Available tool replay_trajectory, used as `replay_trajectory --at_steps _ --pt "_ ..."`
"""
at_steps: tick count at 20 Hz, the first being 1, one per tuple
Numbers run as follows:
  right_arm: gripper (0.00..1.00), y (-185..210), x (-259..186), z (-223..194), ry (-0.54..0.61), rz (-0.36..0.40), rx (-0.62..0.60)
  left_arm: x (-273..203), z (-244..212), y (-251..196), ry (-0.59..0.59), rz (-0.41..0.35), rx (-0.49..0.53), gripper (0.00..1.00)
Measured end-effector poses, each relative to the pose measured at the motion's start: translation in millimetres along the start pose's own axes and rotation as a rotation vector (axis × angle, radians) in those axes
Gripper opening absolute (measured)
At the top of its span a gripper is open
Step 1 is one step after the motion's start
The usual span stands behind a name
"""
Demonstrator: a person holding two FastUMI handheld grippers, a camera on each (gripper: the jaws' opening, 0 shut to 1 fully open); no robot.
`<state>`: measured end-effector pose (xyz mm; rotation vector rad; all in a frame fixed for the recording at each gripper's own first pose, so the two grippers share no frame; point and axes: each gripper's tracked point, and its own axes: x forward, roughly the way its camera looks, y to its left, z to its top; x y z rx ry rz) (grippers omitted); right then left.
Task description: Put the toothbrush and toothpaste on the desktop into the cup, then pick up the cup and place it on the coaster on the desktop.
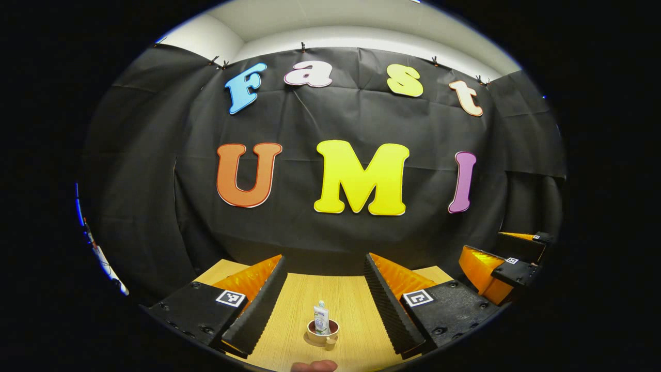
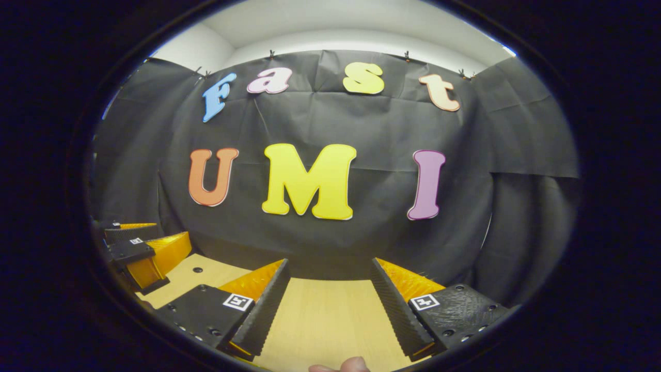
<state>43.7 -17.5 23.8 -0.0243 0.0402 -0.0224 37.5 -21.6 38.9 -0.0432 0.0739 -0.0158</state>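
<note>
In the left gripper view a small cup (image 1: 316,328) with a pale rim stands on the wooden desktop (image 1: 351,305), far below and between my fingers. A white toothpaste tube (image 1: 321,314) stands upright in it. A pale round edge shows under the cup; I cannot tell whether it is the coaster. The left gripper (image 1: 324,258) is open, high above the cup and holding nothing. The right gripper (image 2: 330,262) is open too, over bare wood (image 2: 330,310). Each gripper also appears in the other's view: the right gripper (image 1: 508,271) at the right, the left gripper (image 2: 142,253) at the left.
The black cloth wall (image 1: 330,243) stands close behind the desktop's far edge. A fingertip (image 1: 314,366) shows at the bottom of the left gripper view, another fingertip (image 2: 341,365) in the right gripper view. A small dark hole (image 2: 197,269) marks the desktop on the left.
</note>
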Motion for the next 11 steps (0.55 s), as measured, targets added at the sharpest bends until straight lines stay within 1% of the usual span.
replay_trajectory --at_steps 11 --pt "0.94 2.1 -3.5 8.9 -0.031 0.016 0.006 -6.0 4.1 8.7 -0.007 0.029 0.001 0.95"
